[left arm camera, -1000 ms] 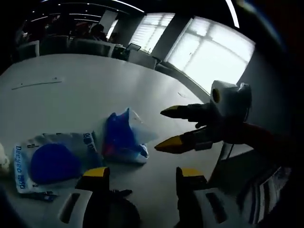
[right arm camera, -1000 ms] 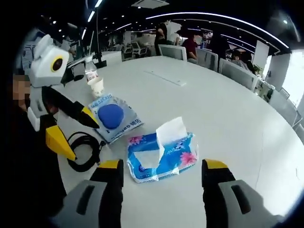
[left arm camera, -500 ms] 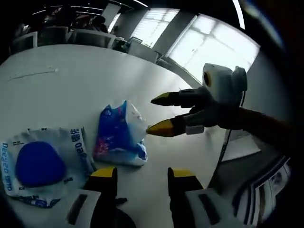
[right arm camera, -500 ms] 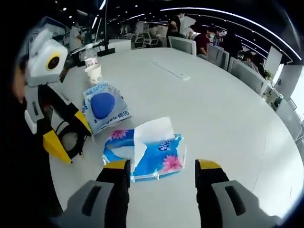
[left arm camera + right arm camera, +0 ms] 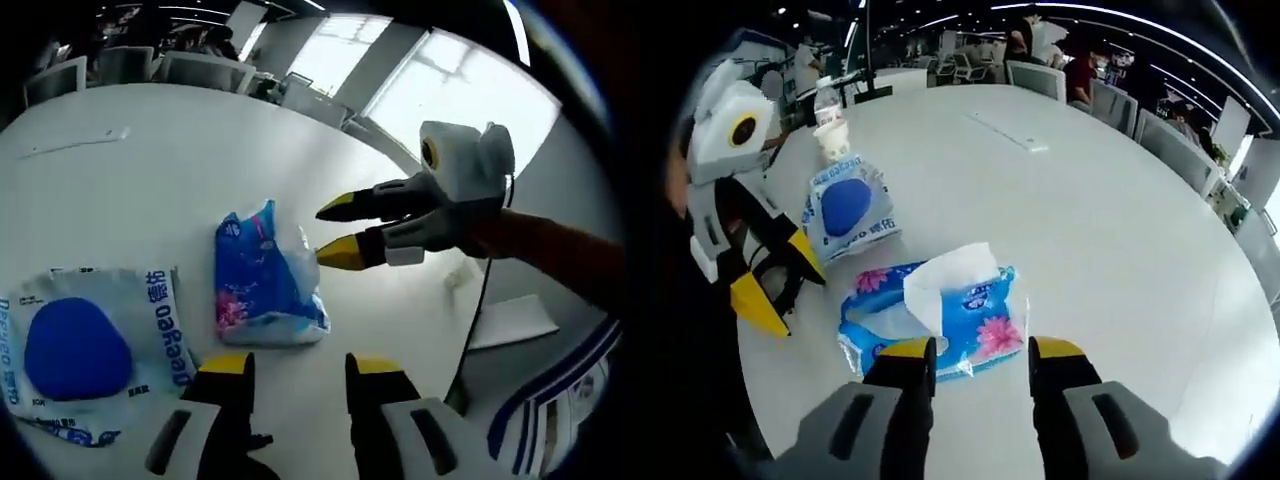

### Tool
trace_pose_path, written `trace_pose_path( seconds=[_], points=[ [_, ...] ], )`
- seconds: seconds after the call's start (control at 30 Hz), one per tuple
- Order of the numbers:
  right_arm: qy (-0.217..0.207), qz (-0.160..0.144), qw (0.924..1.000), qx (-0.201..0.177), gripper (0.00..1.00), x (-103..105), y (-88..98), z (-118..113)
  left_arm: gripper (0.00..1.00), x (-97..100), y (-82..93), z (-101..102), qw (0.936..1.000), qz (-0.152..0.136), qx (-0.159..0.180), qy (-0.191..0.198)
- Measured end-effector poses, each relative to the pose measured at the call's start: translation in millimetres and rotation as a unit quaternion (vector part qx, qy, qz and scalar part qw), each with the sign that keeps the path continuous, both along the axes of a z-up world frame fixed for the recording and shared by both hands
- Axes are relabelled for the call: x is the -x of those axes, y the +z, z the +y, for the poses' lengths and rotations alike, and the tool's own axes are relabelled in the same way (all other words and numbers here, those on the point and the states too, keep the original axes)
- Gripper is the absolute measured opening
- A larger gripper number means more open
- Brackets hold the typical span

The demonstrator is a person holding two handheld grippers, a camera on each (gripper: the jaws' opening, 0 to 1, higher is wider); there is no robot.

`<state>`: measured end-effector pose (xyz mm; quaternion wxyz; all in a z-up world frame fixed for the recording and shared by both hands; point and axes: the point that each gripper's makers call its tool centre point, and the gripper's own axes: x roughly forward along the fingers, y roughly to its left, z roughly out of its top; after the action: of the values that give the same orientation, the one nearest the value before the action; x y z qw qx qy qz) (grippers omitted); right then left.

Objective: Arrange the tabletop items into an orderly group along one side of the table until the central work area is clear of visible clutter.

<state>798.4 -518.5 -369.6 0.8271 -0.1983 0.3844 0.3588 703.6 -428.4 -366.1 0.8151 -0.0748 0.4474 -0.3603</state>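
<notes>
White counter (image 5: 1120,200) carried a tissue pack (image 5: 930,315). Left of it hovered the left tongs (image 5: 790,285), parted and empty; beyond, a wipes bag (image 5: 845,205). Right tongs (image 5: 975,350) straddled the pack's near edge, jaws apart, not gripping.

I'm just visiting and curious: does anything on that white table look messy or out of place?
Only slightly. One tissue sticks up crumpled from the blue tissue pack, which lies askew near the table edge. The wet-wipe pack and paper cup sit loosely behind it, not lined up. Nothing looks spilled or damaged.
</notes>
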Motion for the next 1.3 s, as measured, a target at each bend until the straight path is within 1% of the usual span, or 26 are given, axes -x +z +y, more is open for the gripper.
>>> trace_pose_path(
  seconds=[0.03,0.07,0.1,0.13,0.2,0.27,0.37,0.43,0.47,0.53,0.63,0.7,0.77,0.83,0.9,0.97,1.1,1.2,1.3],
  points=[
    [0.004,0.011,0.9998,-0.017,0.28,4,2.1,7,0.34,0.4,-1.0,-1,1.0,0.003,0.001,0.0],
    [0.014,0.036,0.9983,-0.044,0.27,12,7.9,15,0.34,1.8,-0.3,-1,1.0,0.006,0.002,0.0],
    [0.02,0.032,0.9979,-0.053,0.29,11,11.4,17,0.34,2.4,0.0,-2,1.0,0.006,0.002,0.001],
    [0.033,0.008,0.9985,-0.042,0.31,9,18.9,16,0.34,2.6,-0.1,-3,1.0,0.004,0.001,-0.001],
    [0.037,0.006,0.9987,-0.035,0.33,7,25.4,11,0.34,3.9,-1.2,-6,1.0,0.002,-0.002,-0.007],
    [0.042,-0.006,0.9987,-0.028,0.34,0,30.8,6,0.34,3.1,-2.4,-8,1.0,0.005,-0.002,-0.004],
    [0.044,-0.012,0.9987,-0.022,0.35,-7,33.1,4,0.35,3.6,-3.7,-10,1.0,0.006,-0.004,-0.003],
    [0.051,-0.003,0.9983,-0.029,0.35,-9,31.8,4,0.35,3.9,-4.0,-10,1.0,0.007,-0.005,-0.002],
    [0.049,-0.003,0.9983,-0.031,0.35,-14,30.8,2,0.35,4.6,-3.2,-10,1.0,0.008,-0.006,-0.001],
    [0.04,-0.004,0.9988,-0.026,0.34,-20,27.4,-1,0.35,2.9,-3.7,-11,0.9999,0.007,-0.007,-0.002],
    [0.034,-0.003,0.9992,-0.022,0.33,-24,23.1,-2,0.34,0.2,-5.1,-14,0.9999,0.009,-0.006,-0.001],
    [0.034,0.006,0.9993,-0.009,0.33,-30,12.2,-2,0.34,-0.1,-5.2,-13,0.9999,0.008,-0.007,0.001],
    [0.047,0.023,0.9986,0.003,0.33,-28,-0.7,-1,0.34,-3.3,-6.1,-13,0.9999,0.012,-0.005,0.006],
    [0.052,0.029,0.9982,0.007,0.34,-28,-6.0,-1,0.31,-4.8,-7.2,-13,0.9998,0.017,-0.005,0.009],
    [0.056,0.028,0.998,0.01,0.35,-32,-10.8,0,0.29,-5.1,-8.2,-13,0.9997,0.02,-0.006,0.013],
    [0.058,0.032,0.9978,0.002,0.33,-33,-11.3,2,0.27,-6.5,-10.5,-14,0.9996,0.024,-0.005,0.014],
    [0.057,0.03,0.9979,-0.005,0.27,-36,-16.4,4,0.27,-6.2,-11.7,-16,0.9996,0.026,-0.006,0.013],
    [0.053,0.027,0.9982,-0.007,0.22,-40,-19.0,2,0.26,-8.1,-15.0,-18,0.9994,0.029,-0.006,0.017],
    [0.049,0.03,0.9983,-0.01,0.18,-39,-19.8,1,0.25,-9.2,-16.3,-19,0.9993,0.03,-0.009,0.021]
  ],
)
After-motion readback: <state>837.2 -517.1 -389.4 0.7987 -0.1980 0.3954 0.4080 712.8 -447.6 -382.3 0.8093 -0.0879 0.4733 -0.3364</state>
